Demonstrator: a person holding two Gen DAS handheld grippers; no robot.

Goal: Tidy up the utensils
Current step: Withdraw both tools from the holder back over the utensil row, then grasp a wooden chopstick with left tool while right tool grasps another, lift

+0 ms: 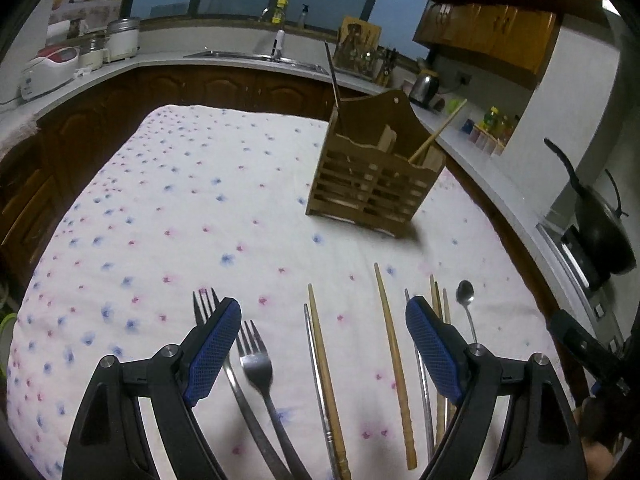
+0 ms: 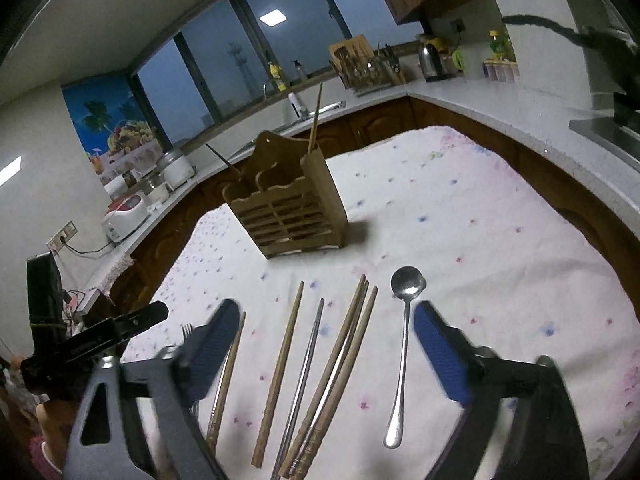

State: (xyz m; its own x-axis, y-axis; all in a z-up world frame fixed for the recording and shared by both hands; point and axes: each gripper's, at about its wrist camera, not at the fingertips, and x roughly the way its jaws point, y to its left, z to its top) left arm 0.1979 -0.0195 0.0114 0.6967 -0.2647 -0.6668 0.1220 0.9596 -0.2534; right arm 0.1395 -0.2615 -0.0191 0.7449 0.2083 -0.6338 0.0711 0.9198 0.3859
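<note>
On the flowered cloth (image 1: pixel 180 208) before me lie the utensils in a loose row: two forks (image 1: pixel 256 364), wooden chopsticks (image 2: pixel 280 372), metal chopsticks (image 2: pixel 306 376) and a spoon (image 2: pixel 404 344). Beyond them stands the wooden caddy (image 1: pixel 372 184), one chopstick leaning from each end. My left gripper (image 1: pixel 324 344) hangs spread wide above the forks and chopsticks, holding nothing; my right gripper (image 2: pixel 324 352) hangs equally wide over chopsticks and spoon. Kitchen counters (image 2: pixel 480 108) ring the table.
</note>
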